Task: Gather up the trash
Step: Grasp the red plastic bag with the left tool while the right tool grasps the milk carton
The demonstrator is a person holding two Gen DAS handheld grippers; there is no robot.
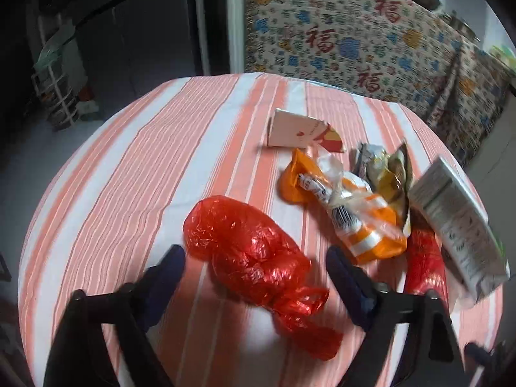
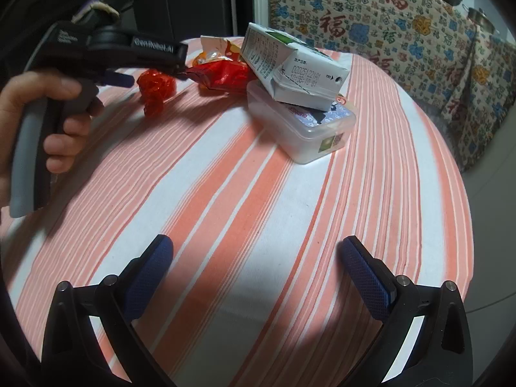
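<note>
On the striped desk point(image 1: 135, 161) lie two red plastic bags point(image 1: 254, 254) (one mostly hidden), one orange bag point(image 1: 351, 219), one milk carton point(image 2: 290, 64) and one clear box point(image 2: 303, 129). The left tool point(image 1: 254, 258) straddles the nearer red bag, spread wide; the right tool point(image 2: 254, 254) gapes, holding nothing.

the left gripper point(image 2: 124, 79) body reads "genrobot.ai"; the milk carton point(image 2: 290, 67) end is stamped "10:36-10 01"; the far patterned cloth point(image 2: 387, 32) repeats red "福".
</note>
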